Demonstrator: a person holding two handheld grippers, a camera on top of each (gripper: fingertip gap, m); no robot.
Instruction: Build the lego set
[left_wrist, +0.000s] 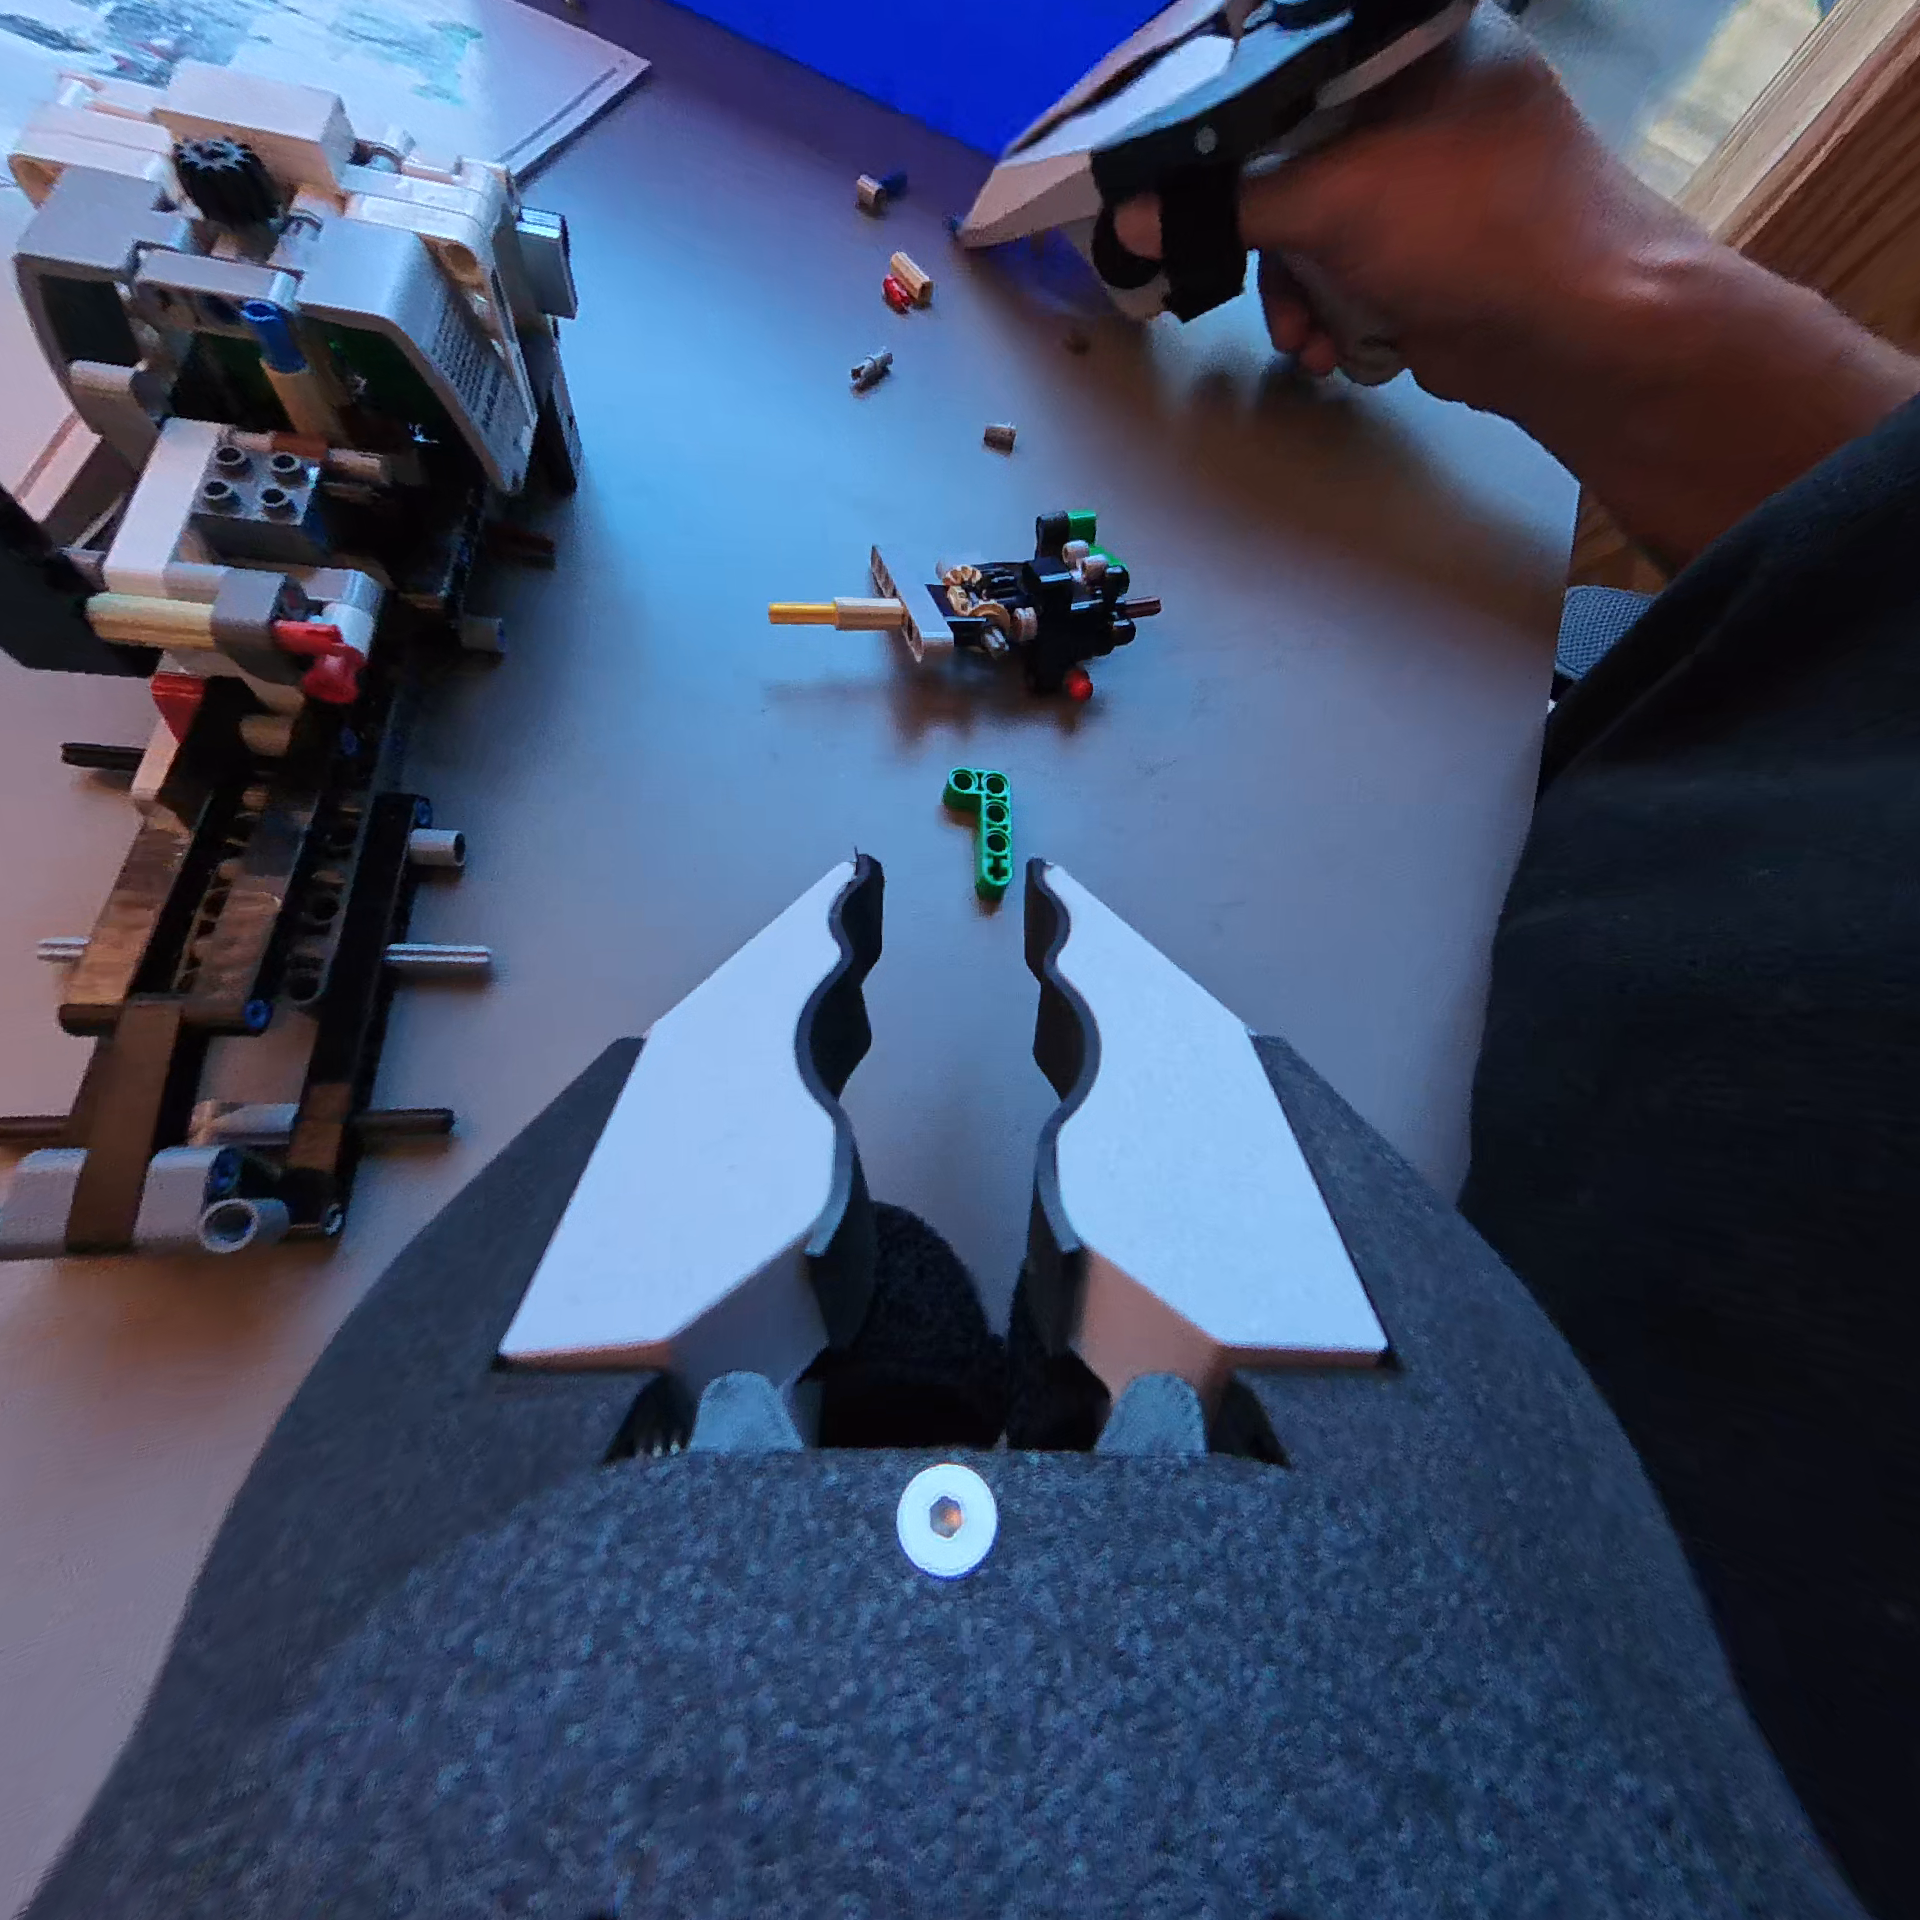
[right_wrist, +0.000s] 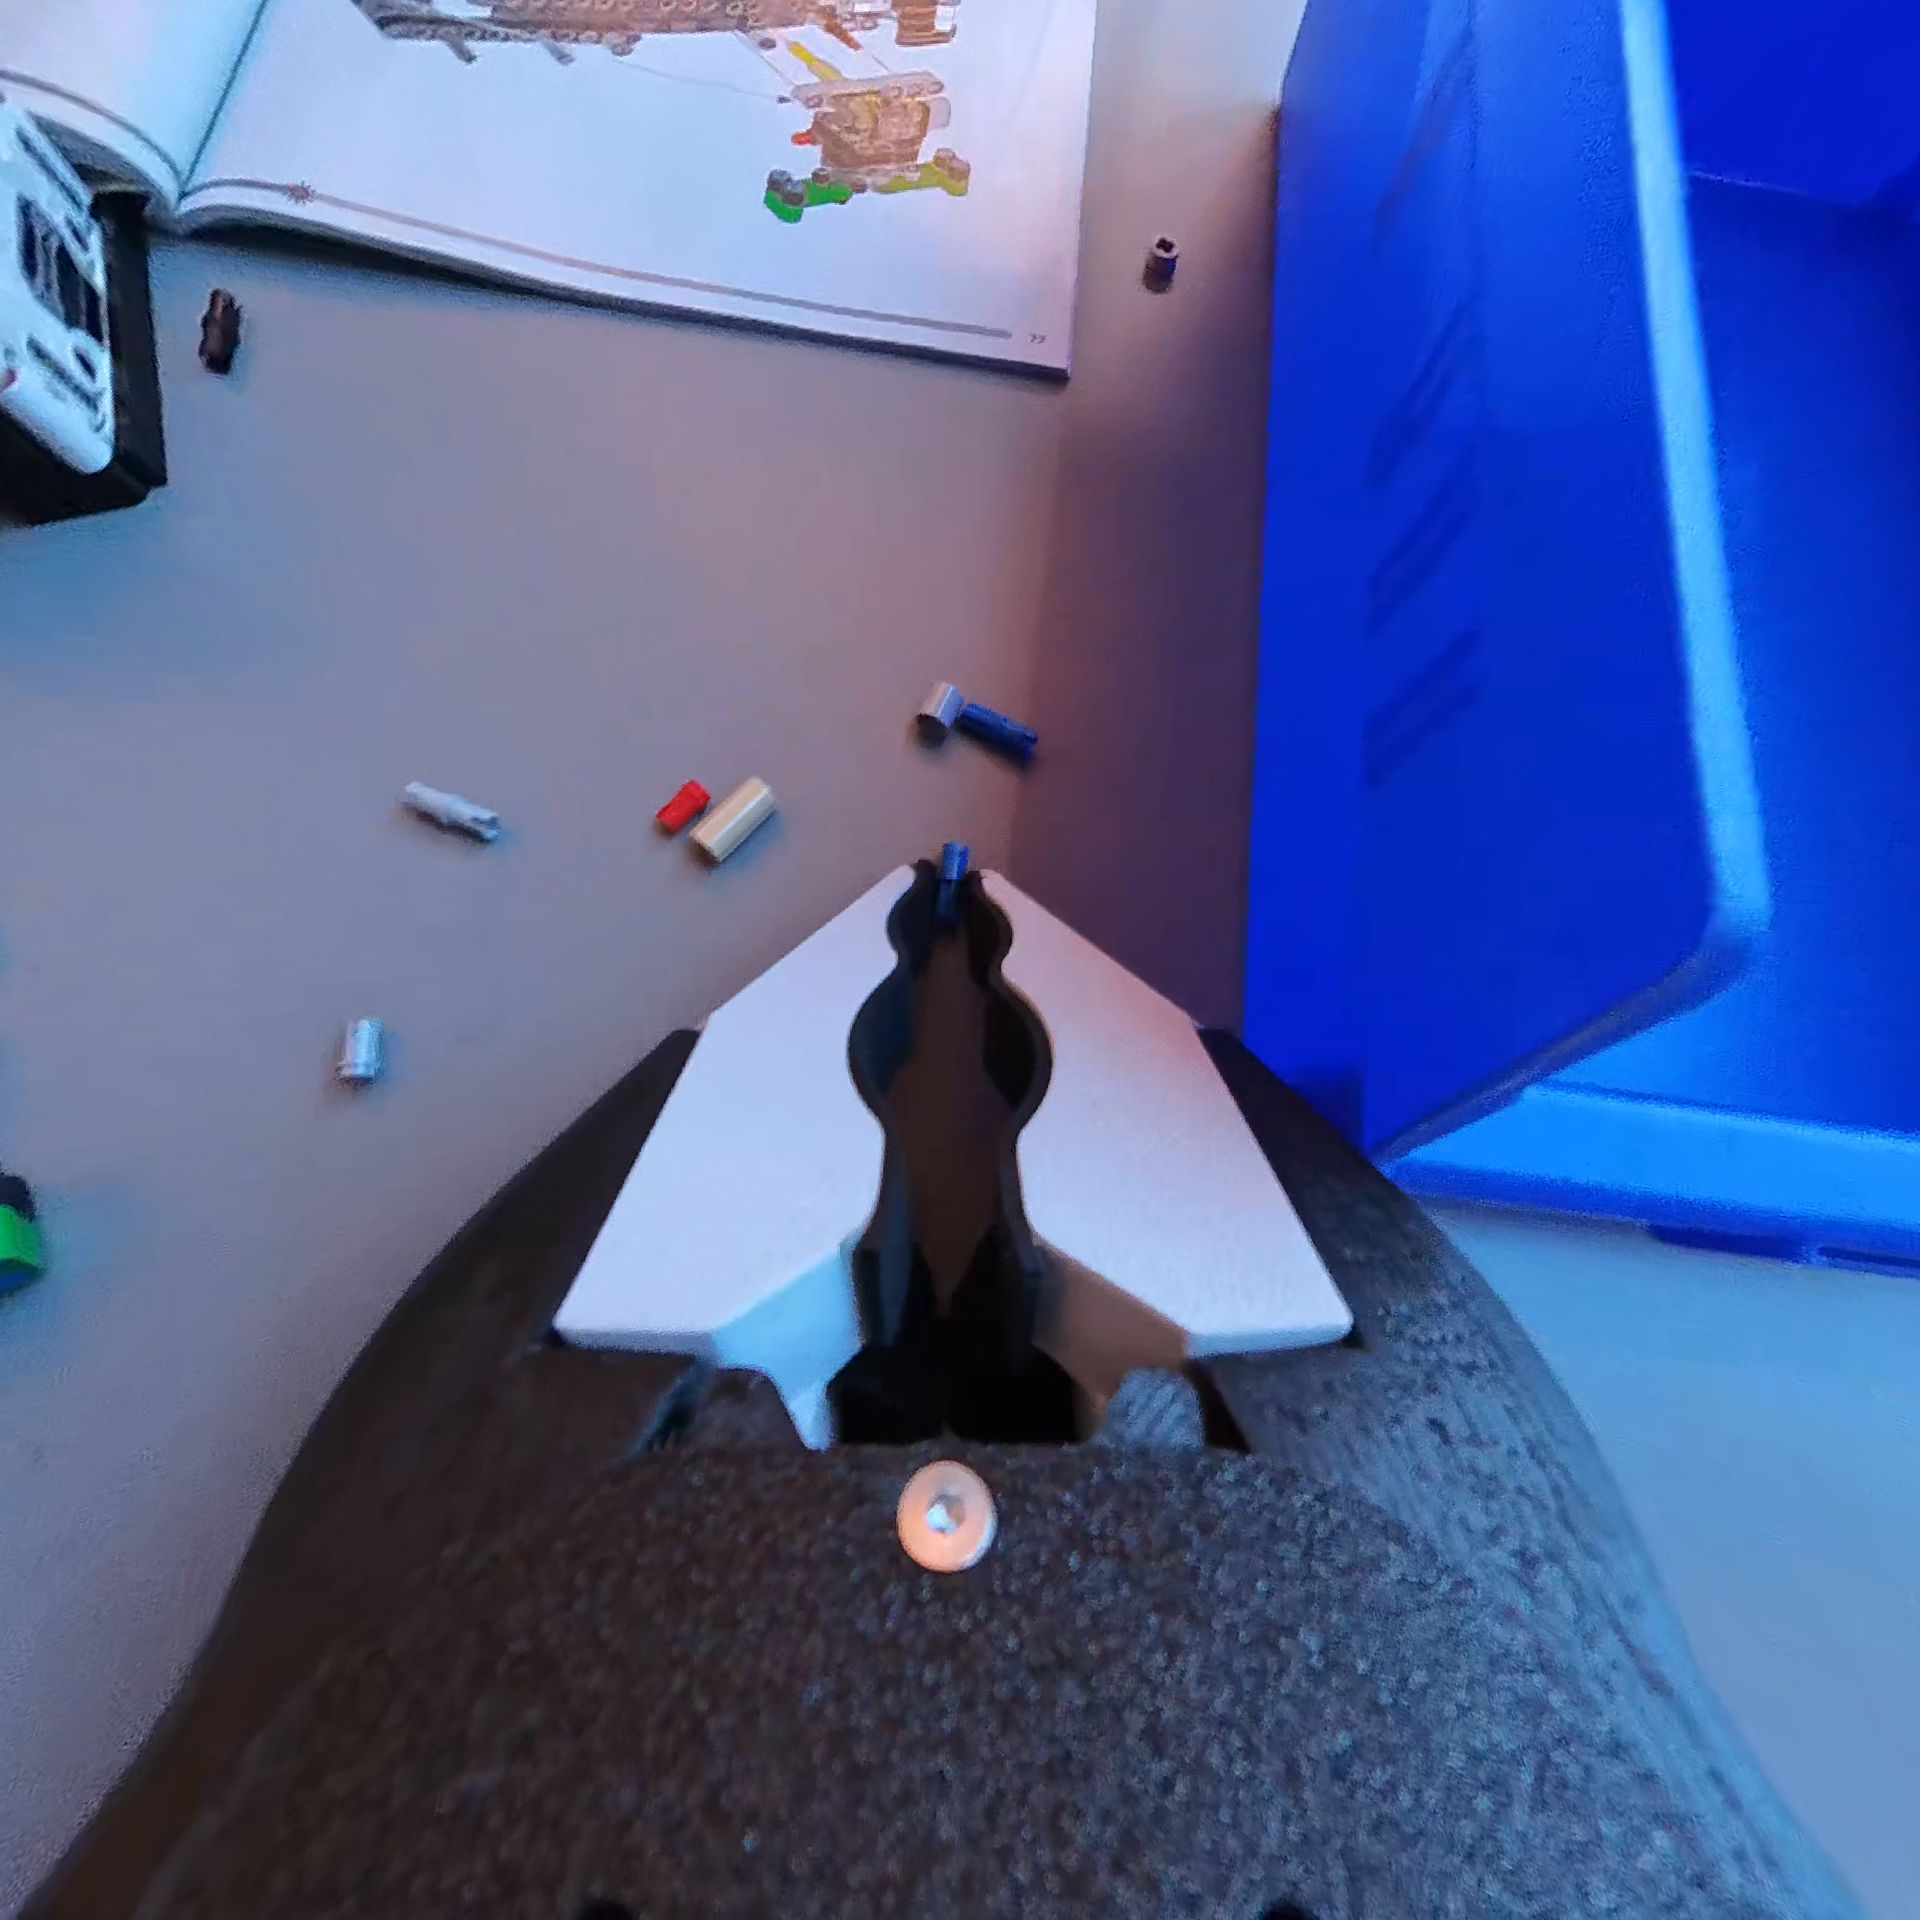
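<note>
The left gripper (left_wrist: 954, 868) is held low over the grey table (left_wrist: 1299, 831), its two fingers spread apart with nothing between them. Just beyond the fingertips one green L-shaped beam (left_wrist: 985, 829) lies flat. Farther on, one small black gear sub-assembly (left_wrist: 1023, 613) with a yellow axle is seen, and the large grey-and-black lego model (left_wrist: 281, 520) stands along the table's left side. A printed label is carried on the model's grey block, but its writing is too small to be made out.

The right gripper (right_wrist: 951, 871) is closed on a small blue pin (right_wrist: 953, 871), which is pinched at the very tips, near the blue bin (right_wrist: 1455, 623).

Six loose small parts are counted on the table in the right wrist view: one grey pin (right_wrist: 452, 811), one red bush (right_wrist: 683, 805) touching one tan connector (right_wrist: 734, 819), one silver sleeve (right_wrist: 361, 1049), and one more silver sleeve (right_wrist: 938, 712) joined to a second blue pin (right_wrist: 995, 725). One open instruction booklet (right_wrist: 623, 208) is laid at the far edge; a page number in its corner cannot be read clearly.
</note>
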